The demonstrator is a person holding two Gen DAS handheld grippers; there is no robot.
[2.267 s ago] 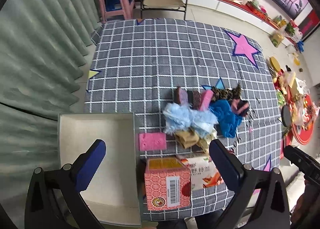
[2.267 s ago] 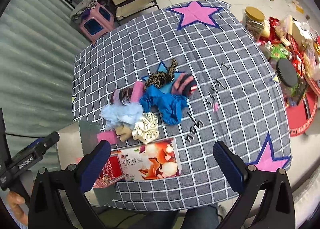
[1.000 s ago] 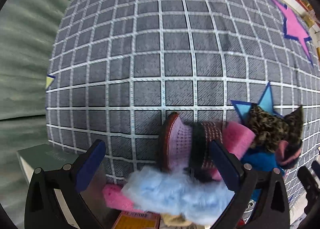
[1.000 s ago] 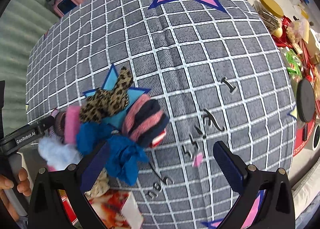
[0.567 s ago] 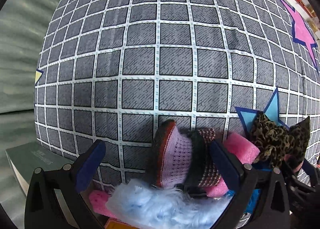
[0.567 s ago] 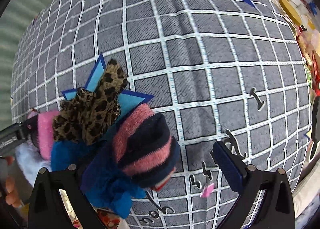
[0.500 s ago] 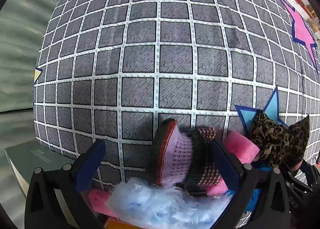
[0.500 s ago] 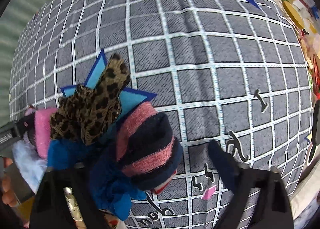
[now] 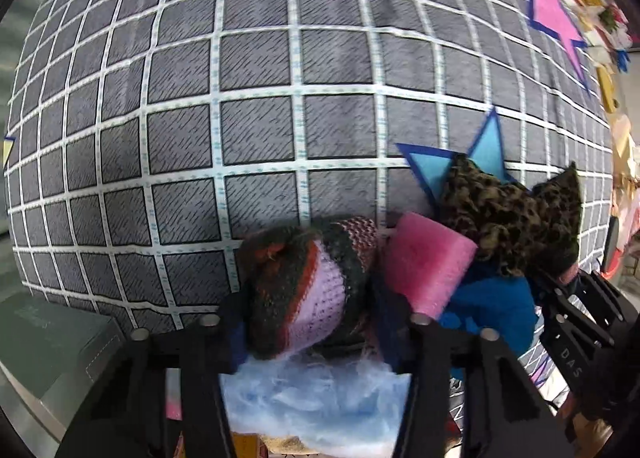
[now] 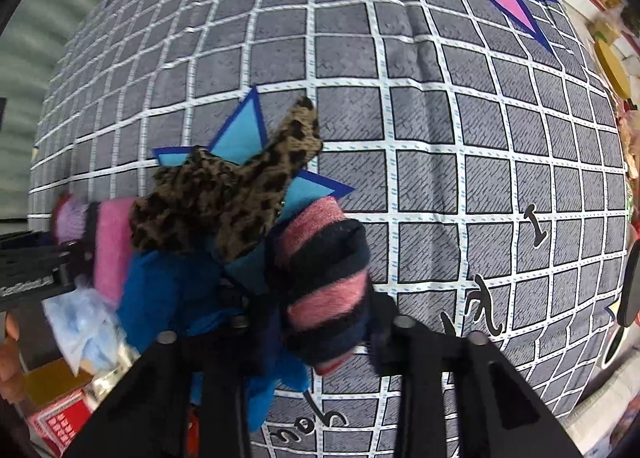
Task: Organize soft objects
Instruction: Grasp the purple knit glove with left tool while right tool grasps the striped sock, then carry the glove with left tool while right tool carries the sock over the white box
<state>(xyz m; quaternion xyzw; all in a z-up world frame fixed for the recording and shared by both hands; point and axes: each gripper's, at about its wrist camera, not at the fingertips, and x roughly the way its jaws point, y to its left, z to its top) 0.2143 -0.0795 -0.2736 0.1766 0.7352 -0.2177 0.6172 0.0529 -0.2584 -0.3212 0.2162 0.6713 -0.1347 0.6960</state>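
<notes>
Left tool (image 9: 310, 312) was closing round the purple-and-green knit roll (image 9: 308, 286) on the checked counter (image 9: 256, 130) — pads pressing its sides. Right tool (image 10: 316, 322) clamped the pink-and-navy striped sock roll (image 10: 324, 278), right of the leopard scrunchie (image 10: 224, 194) — jaws tight.

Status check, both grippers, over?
Left gripper closing around the purple knit roll. Right gripper shut on the pink-and-navy striped sock roll. Leopard cloth and blue cloth crowd both.
</notes>
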